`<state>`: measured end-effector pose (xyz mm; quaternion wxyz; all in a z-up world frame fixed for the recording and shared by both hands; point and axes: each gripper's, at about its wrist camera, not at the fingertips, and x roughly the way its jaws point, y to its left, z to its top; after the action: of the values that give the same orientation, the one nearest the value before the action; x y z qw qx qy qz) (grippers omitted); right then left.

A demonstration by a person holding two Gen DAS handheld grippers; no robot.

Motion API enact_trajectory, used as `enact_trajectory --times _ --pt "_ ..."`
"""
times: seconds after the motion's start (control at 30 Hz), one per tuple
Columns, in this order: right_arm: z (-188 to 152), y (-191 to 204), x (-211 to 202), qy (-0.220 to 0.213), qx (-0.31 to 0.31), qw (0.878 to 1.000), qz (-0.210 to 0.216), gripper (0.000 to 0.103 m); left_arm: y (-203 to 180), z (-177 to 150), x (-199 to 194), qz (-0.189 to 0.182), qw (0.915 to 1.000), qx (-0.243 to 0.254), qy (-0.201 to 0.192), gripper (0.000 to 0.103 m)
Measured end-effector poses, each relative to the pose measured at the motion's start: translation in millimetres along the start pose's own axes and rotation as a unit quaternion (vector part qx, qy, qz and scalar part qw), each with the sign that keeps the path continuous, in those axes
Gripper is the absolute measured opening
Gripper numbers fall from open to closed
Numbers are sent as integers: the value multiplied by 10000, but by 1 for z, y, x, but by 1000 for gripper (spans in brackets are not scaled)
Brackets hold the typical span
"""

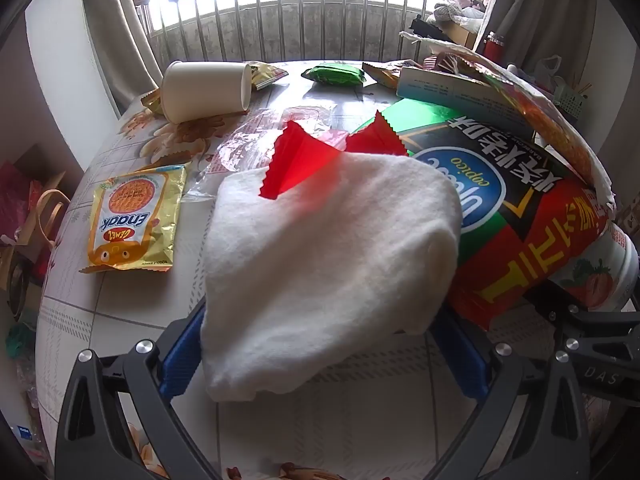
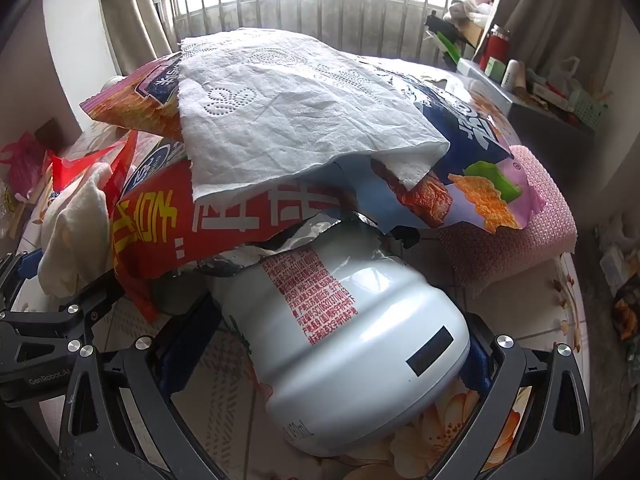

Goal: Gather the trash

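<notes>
So both tongs are basically parked at the near edge of one big trash heap on the table (image 1: 120, 300); the left gripper (image 1: 324, 344) has its jaws spread as wide as they go, with a crumpled white tissue (image 1: 320, 248) lying between the blue pads; I can't tell if the pads actually press on it, it looks more like it's just sitting there; the wad stretches away from the camera, roughly in line with the fingers, with a red wrapper (image 1: 304, 160) poking out at its far end.

The right gripper (image 2: 324, 344) is just as wide open, and a white plastic bottle (image 2: 344, 344) lies on its side between the pads, its long axis running up and away toward the left, its far end tucked under a red chip bag (image 2: 224, 220) and a paper towel (image 2: 288, 120); again, no clear squeeze.

So each hand is nearest its own thing; my guess is closing straight on is the move, though the bottle may drag the bags on top of it.

The white paper cup (image 1: 204, 88) and yellow snack packet (image 1: 134, 220) lie well apart on the left.
</notes>
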<state>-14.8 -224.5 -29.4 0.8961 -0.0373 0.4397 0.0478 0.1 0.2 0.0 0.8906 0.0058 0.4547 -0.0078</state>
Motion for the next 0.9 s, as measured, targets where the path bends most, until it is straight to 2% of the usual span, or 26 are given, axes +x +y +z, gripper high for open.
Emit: enact_trajectory --times 0.27,0.3,0.9 --pt "1 9 1 11 7 10000 12 97 0 0 0 16 10000 11 -3 99" --pt "0 -1 0 -4 62 9999 88 97 0 0 0 16 10000 10 -2 99" --pt "0 -1 0 -4 68 9999 95 97 0 0 0 22 10000 15 -3 99"
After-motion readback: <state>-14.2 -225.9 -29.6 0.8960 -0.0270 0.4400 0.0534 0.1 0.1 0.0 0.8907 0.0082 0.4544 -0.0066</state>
